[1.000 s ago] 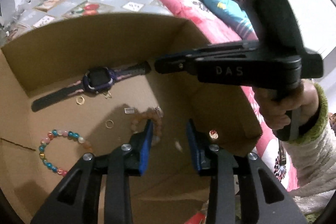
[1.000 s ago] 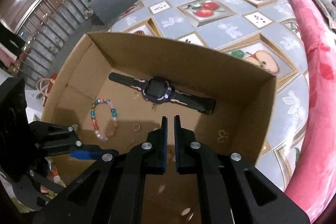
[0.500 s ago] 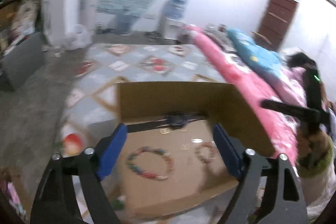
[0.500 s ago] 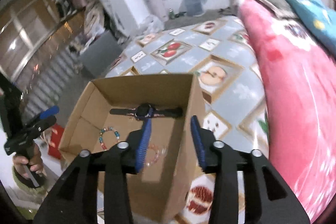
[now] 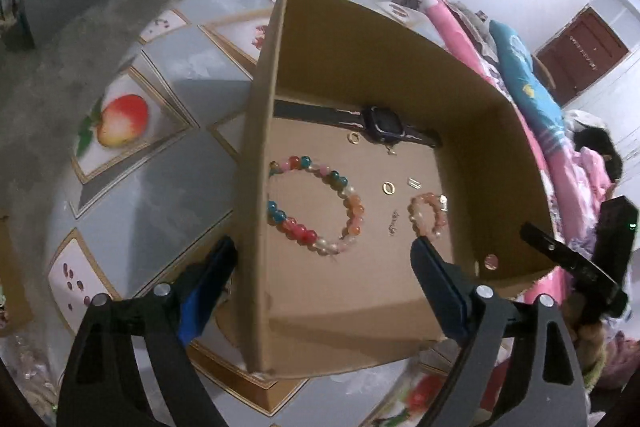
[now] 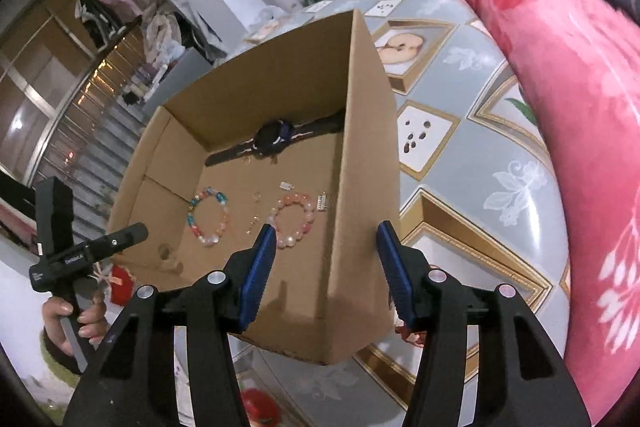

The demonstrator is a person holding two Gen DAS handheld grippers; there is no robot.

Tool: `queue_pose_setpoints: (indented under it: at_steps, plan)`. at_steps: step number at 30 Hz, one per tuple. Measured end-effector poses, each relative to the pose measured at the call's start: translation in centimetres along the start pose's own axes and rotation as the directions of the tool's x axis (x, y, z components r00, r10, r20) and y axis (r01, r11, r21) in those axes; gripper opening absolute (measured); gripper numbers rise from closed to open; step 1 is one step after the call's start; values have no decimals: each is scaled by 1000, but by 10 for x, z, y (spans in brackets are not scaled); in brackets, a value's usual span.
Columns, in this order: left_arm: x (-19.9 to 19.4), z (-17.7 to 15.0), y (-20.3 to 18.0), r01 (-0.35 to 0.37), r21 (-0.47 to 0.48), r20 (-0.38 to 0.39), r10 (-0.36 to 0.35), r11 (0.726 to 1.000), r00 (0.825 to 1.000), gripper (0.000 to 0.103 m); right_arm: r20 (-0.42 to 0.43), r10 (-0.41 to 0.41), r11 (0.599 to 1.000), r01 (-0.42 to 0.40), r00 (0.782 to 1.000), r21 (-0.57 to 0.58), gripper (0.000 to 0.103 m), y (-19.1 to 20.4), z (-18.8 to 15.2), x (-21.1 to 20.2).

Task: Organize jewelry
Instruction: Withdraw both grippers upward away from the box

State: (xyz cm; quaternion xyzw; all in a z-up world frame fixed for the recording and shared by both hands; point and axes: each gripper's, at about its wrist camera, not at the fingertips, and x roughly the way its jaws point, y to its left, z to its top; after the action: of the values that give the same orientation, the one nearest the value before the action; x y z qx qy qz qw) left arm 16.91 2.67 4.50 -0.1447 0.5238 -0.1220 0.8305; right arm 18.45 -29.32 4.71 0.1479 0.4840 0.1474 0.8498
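Observation:
An open cardboard box [image 5: 400, 67] holds the jewelry. A dark watch [image 5: 382, 121] lies along its far wall. On the box floor lie a multicoloured bead bracelet [image 5: 304, 233], a smaller pink bead bracelet [image 5: 416, 205], two gold rings [image 5: 388, 188] and a few small metal bits. My left gripper [image 5: 322, 247] is wide open and straddles the box's left wall without touching it. My right gripper [image 6: 327, 229] straddles the right wall [image 6: 360, 167]; its jaws are opening, and the pads are clear of the cardboard. From the right wrist, the watch [image 6: 276, 137] and both bracelets are visible.
The box stands on a grey mat printed with fruit pictures [image 5: 120, 119]. A pink quilt [image 6: 560, 67] runs along the right side. A hand [image 6: 68, 319] holds the left tool at the box's left edge. Stair railings and piled clothes [image 6: 160, 31] lie beyond.
Both grippers have pulled back out of the box and spread apart, each to its own side wall. Both have opened, the right from fully shut. The jewelry has not moved.

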Motion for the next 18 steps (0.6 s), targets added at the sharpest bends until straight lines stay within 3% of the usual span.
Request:
queue_pose_setpoints:
  at_steps: [6,18]
  plan:
    - [-5,-5,-12,-56,28,20,56,998,998,87,-3,7,1000,-7,1000,24,47,-3,-1,-3]
    - [-36,-46,-10,-10,34,-16,10,999,1000,87,-18,42,998,-41,999,52,47,-3,-36,-32]
